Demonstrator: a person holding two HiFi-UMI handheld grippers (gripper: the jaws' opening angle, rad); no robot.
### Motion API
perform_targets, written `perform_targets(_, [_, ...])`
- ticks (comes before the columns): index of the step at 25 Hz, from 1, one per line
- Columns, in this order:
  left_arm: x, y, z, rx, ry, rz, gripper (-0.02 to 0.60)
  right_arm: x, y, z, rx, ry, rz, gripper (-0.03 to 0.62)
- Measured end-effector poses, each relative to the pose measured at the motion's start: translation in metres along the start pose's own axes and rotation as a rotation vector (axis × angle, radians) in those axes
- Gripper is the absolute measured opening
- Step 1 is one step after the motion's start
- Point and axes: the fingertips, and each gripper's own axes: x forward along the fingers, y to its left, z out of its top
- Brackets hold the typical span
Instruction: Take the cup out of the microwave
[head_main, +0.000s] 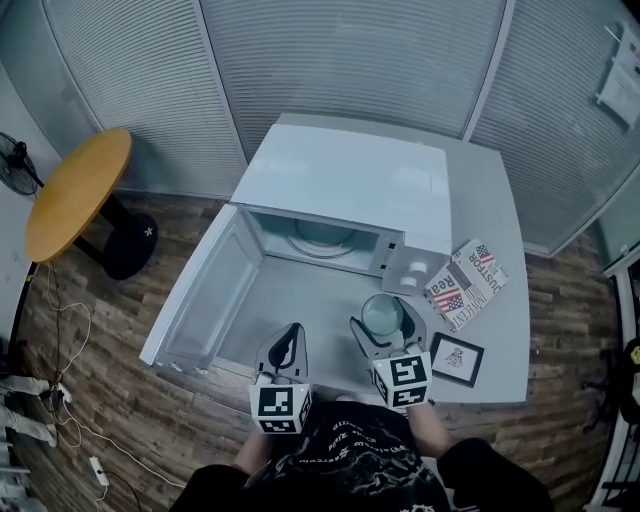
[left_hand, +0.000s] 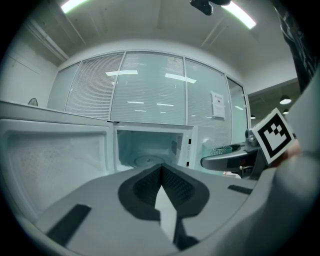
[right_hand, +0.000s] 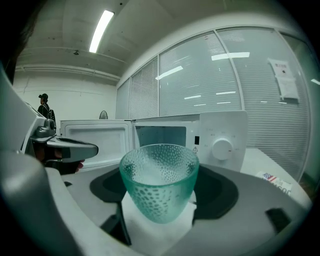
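Dimpled green glass cup (right_hand: 159, 185) is out of the cavity, gripped between the jaws of the right tool (head_main: 386, 325), over the pale grey counter (head_main: 500, 250) at 5 o'clock of the white microwave (head_main: 345, 180). White door (head_main: 205, 290) hangs open, glass turntable (head_main: 322, 238) bare. Left tool (head_main: 283, 350) clenched on nothing, at 9 o'clock of the cup. Removal looks done; setting the cup down is likely what's left.

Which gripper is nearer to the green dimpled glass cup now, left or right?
Right. The right gripper holds the green dimpled glass cup between its jaws. The left gripper, shut and empty, is apart to the cup's left.
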Motion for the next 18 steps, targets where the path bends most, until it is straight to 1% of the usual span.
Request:
perform_targets(6, [-0.001,-0.015,-0.001,0.004,0.002,-0.008,0.006,-0.019,-0.008,-0.007,0.015,-0.015,-0.028,0.388])
perform_targets(14, [-0.003,-0.036,-0.008,0.011,0.012,-0.022,0.006,-0.038,-0.01,-0.022,0.021,0.003,-0.027,0.388])
perform_targets(18, [-0.002,-0.042,-0.008,0.01,0.006,-0.026,0.006,-0.041,-0.009,-0.026,-0.004,0.011,-0.022,0.388])
